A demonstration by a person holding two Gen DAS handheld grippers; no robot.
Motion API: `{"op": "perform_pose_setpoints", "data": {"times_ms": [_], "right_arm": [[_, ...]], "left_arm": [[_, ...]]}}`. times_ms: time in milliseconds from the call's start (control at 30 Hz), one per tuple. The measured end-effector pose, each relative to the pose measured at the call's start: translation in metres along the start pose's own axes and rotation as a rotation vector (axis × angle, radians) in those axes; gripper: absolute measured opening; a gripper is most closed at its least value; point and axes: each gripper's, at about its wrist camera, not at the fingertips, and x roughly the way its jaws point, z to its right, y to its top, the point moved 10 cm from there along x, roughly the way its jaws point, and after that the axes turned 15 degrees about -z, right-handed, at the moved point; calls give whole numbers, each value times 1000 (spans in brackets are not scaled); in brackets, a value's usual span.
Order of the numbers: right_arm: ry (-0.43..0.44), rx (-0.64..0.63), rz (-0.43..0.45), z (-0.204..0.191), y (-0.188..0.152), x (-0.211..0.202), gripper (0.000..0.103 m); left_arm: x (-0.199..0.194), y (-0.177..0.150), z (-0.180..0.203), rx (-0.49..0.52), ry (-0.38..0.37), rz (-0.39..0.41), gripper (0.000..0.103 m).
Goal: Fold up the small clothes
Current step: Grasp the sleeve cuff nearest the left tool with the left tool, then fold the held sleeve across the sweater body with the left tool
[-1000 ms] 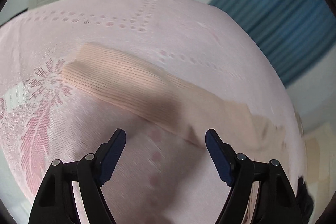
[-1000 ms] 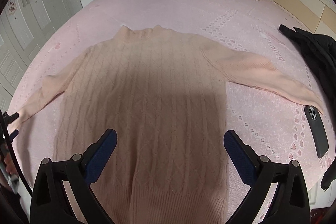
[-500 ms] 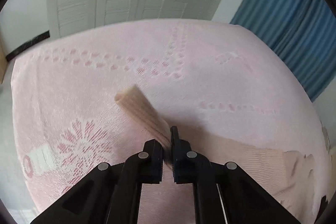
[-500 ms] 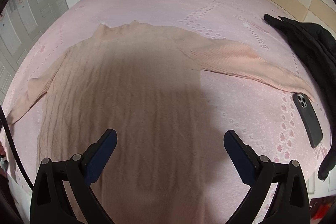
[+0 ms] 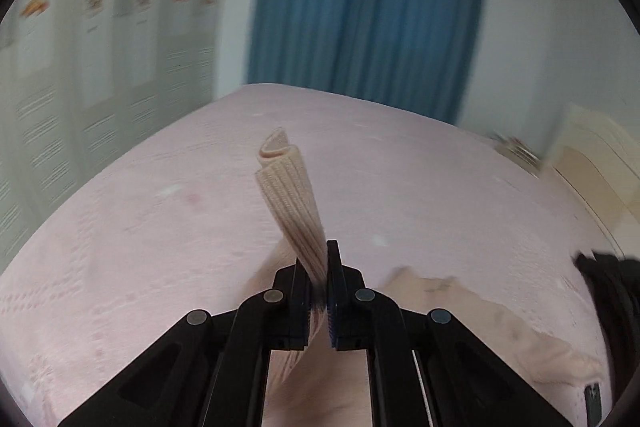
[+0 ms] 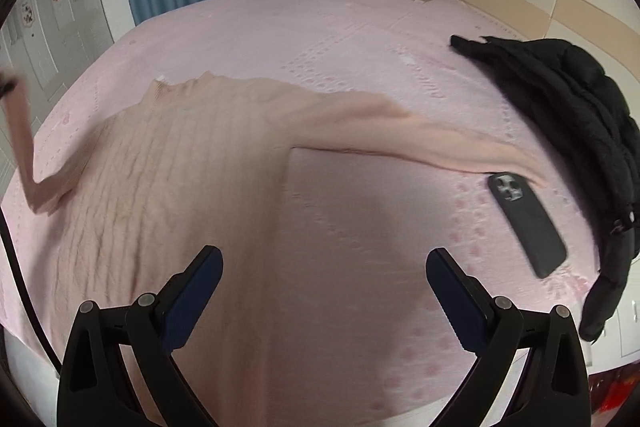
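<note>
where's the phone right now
In the right wrist view the phone lies on the pink bedspread at the right, just below the sweater's outstretched sleeve and beside the black jacket.

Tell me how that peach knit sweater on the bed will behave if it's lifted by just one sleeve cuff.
Probably floppy: the sleeve pinched in the left gripper hangs limp while the sweater body stays flat on the bed. The ribbed cuff curls, so it likely bunches. The knit looks grippy, unlikely to slip.

Motion blur obscures the white wardrobe doors with red decals. The peach cable-knit sweater hem is cut off below; the sleeve end beside it leaves frame.
</note>
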Motion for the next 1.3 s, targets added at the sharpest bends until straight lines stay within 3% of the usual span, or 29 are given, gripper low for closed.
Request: {"op": "perform_pose_setpoints", "data": {"times_ms": [100, 200, 267, 367, 433, 533, 600, 700, 800, 967, 1167, 1200, 1233, 1267, 1300], "right_arm": [[-31, 13, 10, 26, -3, -4, 100], [-46, 48, -7, 51, -9, 1, 100], [-42, 76, -22, 64, -12, 5, 100], [-33, 109, -45, 78, -19, 13, 100], [-30, 111, -55, 81, -22, 18, 100], [-17, 99, -63, 75, -22, 24, 100], [-6, 78, -60, 65, -20, 27, 100], [19, 48, -47, 49, -12, 31, 100], [66, 28, -33, 33, -1, 36, 100], [107, -15, -19, 6, 20, 48, 98], [105, -44, -23, -10, 38, 68, 88], [115, -35, -27, -10, 42, 72, 86], [128, -26, -27, -11, 46, 75, 86], [141, -15, -27, -12, 51, 78, 85], [150, -7, -30, -13, 57, 82, 83]], "left_arm": [[13, -1, 91, 134, -43, -9, 7], [38, -23, 178, 269, -86, -38, 7], [56, -52, 231, 346, -125, -92, 8], [80, -97, 276, 393, -158, -201, 11], [85, -122, 292, 377, -186, -271, 31], [93, -133, 255, 329, -191, -292, 41], [98, -135, 235, 309, -149, -279, 46], [89, -124, 173, 234, -88, -244, 62], [87, -109, 93, 124, -28, -231, 63], [102, -121, -4, -5, 41, -267, 63], [140, -138, -39, -84, -7, -336, 61], [150, -139, -39, -92, -18, -342, 55], [156, -142, -38, -100, -40, -350, 27], [164, -142, -30, -94, -83, -362, 13], [163, -139, -30, -91, -105, -336, 14]]}}
